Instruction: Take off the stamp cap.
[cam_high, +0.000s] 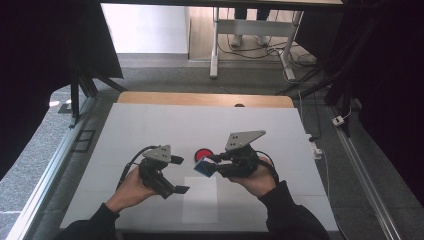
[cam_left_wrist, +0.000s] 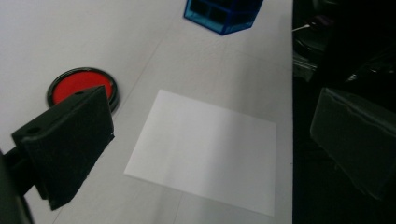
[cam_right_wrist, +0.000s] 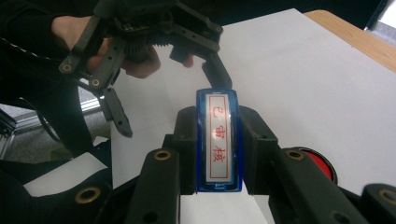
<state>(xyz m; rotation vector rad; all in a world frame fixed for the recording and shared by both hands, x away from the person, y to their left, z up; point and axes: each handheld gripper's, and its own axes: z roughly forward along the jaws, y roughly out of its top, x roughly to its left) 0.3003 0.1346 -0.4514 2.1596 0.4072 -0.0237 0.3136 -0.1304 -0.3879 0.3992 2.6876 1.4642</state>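
Observation:
A blue stamp (cam_high: 204, 168) with a white label and red characters (cam_right_wrist: 218, 126) is held just above the table, with my right gripper (cam_high: 214, 165) (cam_right_wrist: 218, 156) shut on its sides. Just behind it a round red ink pad (cam_high: 203, 154) (cam_right_wrist: 320, 163) (cam_left_wrist: 81, 88) in a black rim lies on the white table cover. A white paper sheet (cam_high: 200, 200) (cam_left_wrist: 205, 149) lies nearer the front edge. My left gripper (cam_high: 181, 175) (cam_left_wrist: 215, 121) (cam_right_wrist: 170, 100) hovers left of the stamp, jaws wide open with nothing between them, aimed over the paper.
The white cover (cam_high: 150, 130) spans the table, with a wooden strip (cam_high: 205, 98) bare at the far edge. Metal rails (cam_high: 45, 185) run along both sides on the floor. A desk frame (cam_high: 215, 45) and cables stand beyond the table.

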